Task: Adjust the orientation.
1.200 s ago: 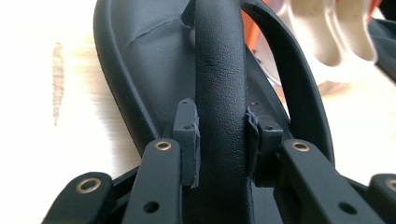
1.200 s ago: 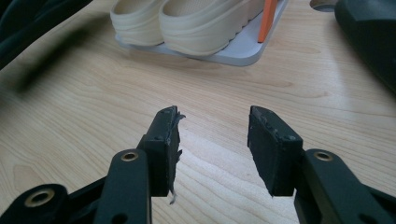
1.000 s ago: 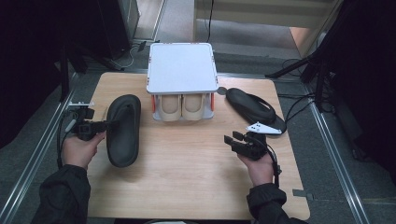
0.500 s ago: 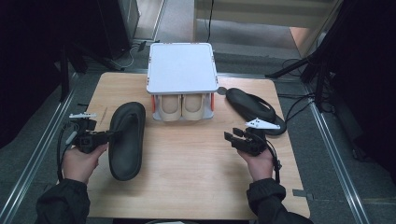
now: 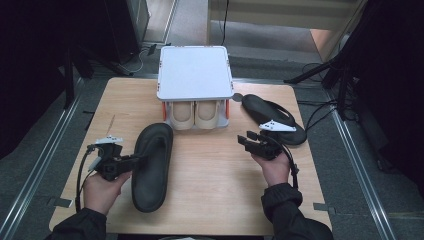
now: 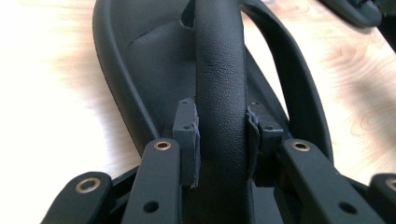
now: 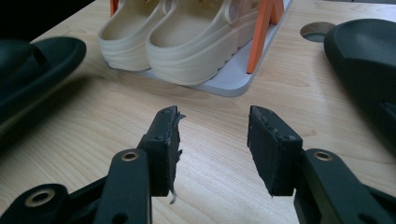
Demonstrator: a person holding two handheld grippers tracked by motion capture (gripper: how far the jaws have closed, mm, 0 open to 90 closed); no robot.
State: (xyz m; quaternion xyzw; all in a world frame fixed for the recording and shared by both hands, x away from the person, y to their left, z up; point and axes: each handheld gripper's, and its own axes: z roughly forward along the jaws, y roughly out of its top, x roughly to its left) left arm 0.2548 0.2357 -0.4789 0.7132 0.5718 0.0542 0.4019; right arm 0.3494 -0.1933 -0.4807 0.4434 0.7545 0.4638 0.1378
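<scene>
While lying on the wooden table (image 5: 215, 195) just in front and to the left of the white shoe rack (image 5: 195, 70), the black slipper (image 5: 151, 165) is being held by its strap between the left gripper's (image 5: 131, 161) pads. Right of it, the right gripper (image 5: 248, 140) is hovering with jaws apart, holding nothing. Beige clogs (image 5: 195, 114) are sitting under the rack, and a second black slipper (image 5: 265, 112) is lying at its right.
</scene>
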